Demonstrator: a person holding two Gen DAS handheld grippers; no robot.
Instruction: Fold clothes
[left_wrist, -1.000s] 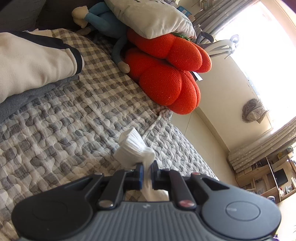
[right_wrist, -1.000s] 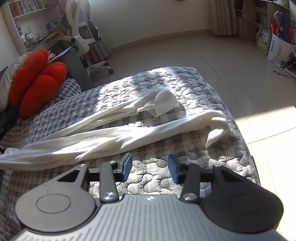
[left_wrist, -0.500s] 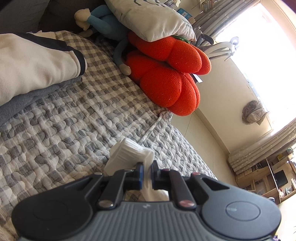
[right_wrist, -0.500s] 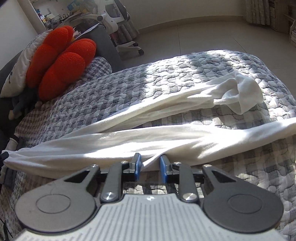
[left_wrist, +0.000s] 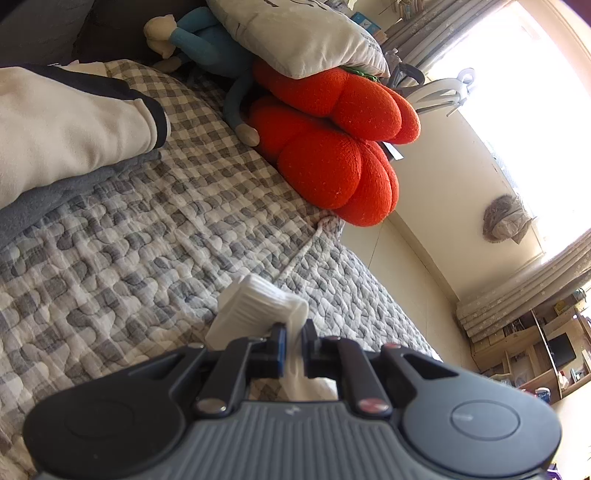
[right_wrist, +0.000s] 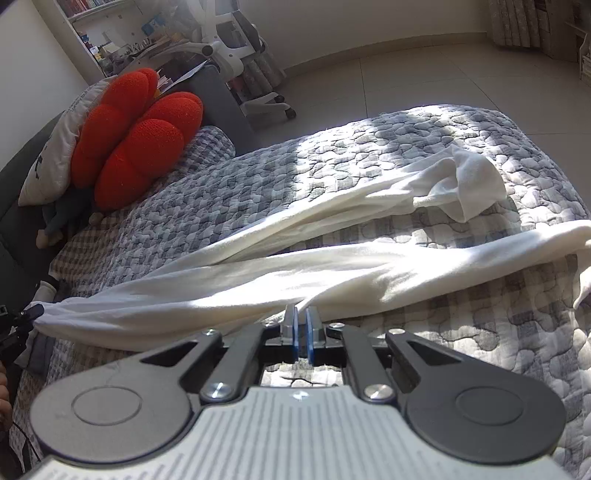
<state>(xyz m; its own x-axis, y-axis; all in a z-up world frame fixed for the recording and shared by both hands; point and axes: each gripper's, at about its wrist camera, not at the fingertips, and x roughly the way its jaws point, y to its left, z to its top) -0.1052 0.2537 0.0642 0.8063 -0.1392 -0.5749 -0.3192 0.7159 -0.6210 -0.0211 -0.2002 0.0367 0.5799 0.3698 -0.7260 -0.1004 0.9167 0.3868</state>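
The white garment (right_wrist: 295, 273) lies stretched across the quilt (right_wrist: 480, 332), away from the red cushion (right_wrist: 140, 136). It is light, soft and slips easily. Your left gripper (left_wrist: 293, 345) pinches its ribbed end; your right gripper (right_wrist: 302, 332) has just been closing on its near edge. Take hems, not loose middle.

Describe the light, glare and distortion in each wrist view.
Left wrist view: window blown out to white, walls and curtains bowed by the fisheye. Right wrist view: hard sunlight bands across the quilt and white garment, floor curved.
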